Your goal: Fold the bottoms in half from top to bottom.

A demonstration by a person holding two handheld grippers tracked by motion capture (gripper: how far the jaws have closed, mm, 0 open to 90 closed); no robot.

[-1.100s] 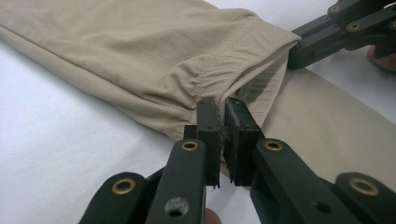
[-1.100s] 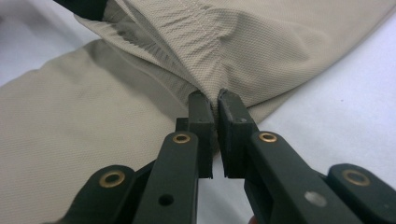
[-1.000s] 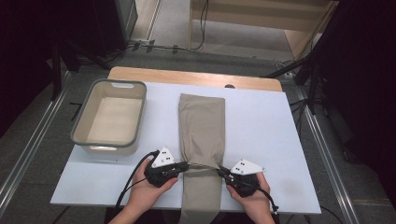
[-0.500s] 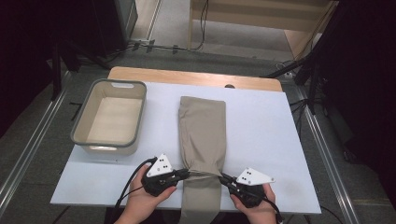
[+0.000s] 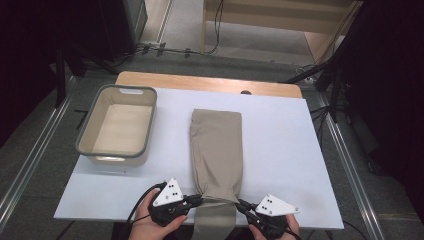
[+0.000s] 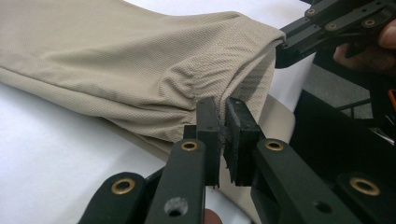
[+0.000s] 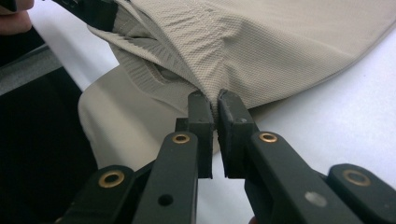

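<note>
Both hands sit low at the near edge, left gripper [image 5: 197, 201] and right gripper [image 5: 242, 204] jaws clamped together.

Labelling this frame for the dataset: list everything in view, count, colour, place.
folded cloth: 1, beige, middle of the board, near end lifted and hanging over the front edge
bin: 1, grey rim, pale inside, left of the cloth
board: 1, white, covers the table
table: 1, wooden, strip shows at the far edge
left gripper: 1, black, pinching the cloth's near left edge
right gripper: 1, black, pinching the cloth's near right edge
hands: 2, bottom edge
</note>
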